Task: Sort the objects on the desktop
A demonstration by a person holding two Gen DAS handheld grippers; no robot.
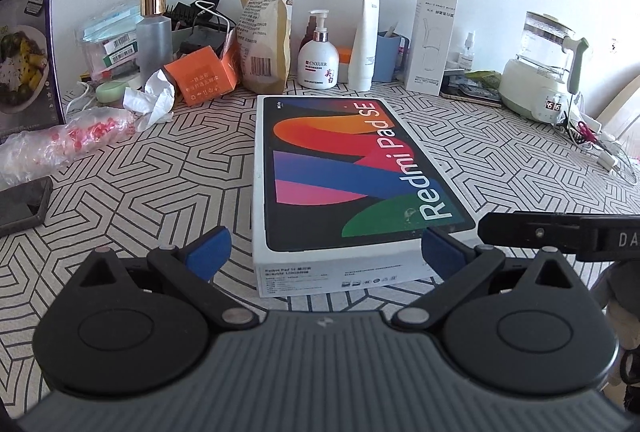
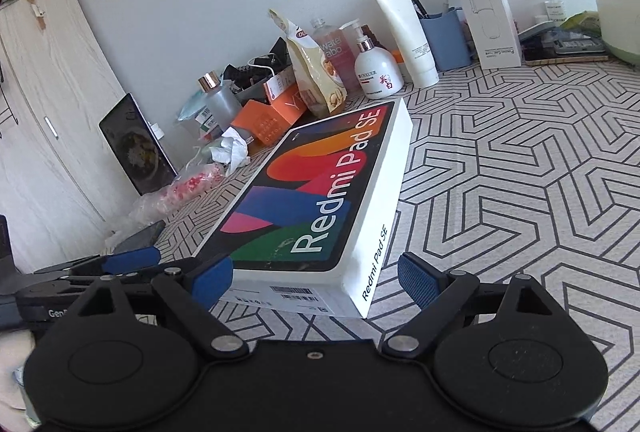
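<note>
A white Redmi Pad SE box (image 1: 352,168) with a colourful lid lies flat on the patterned tablecloth (image 1: 152,192). My left gripper (image 1: 326,252) is open, its blue pads wide apart astride the box's near end. My right gripper (image 2: 316,280) is open at the box's (image 2: 320,192) near right corner, pads either side of it without touching. The right gripper's black finger shows in the left wrist view (image 1: 560,232); the left gripper's blue fingers (image 2: 132,260) show in the right wrist view.
Along the back wall stand a brown snack bag (image 1: 264,28), white pump bottle (image 1: 319,56), white tube (image 1: 366,44), tall white carton (image 1: 432,40), orange box (image 1: 200,76) and kettle (image 1: 544,68). A tablet (image 1: 24,52), plastic bag (image 1: 68,140) and phone (image 1: 20,204) lie left.
</note>
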